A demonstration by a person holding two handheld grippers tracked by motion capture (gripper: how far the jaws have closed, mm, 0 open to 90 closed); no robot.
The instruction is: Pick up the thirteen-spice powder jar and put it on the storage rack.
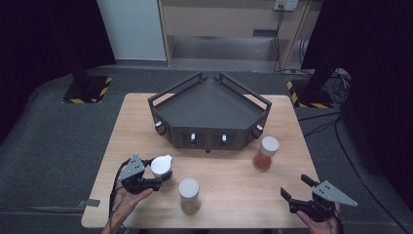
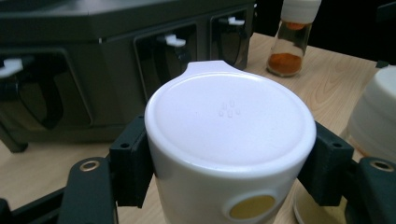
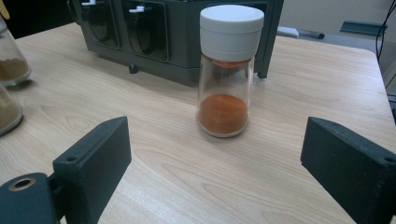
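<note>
White-lidded jar (image 2: 229, 140) sits clamped in left gripper (image 2: 229, 163); right gripper (image 3: 215, 163) gapes wide.

Your table (image 1: 234, 185) reads as pale wood grain, smooth and matt. Spice jar (image 3: 225, 100): clear glossy glass, ridged white plastic cap. Lid (image 2: 229, 123) between your left jaws: smooth, glossy white plastic. Rack (image 1: 209, 114): dark matt plastic.

A wooden table (image 1: 234, 190) stands on grey carpet (image 1: 53, 141), dark curtains (image 1: 44, 34) flanking.
</note>
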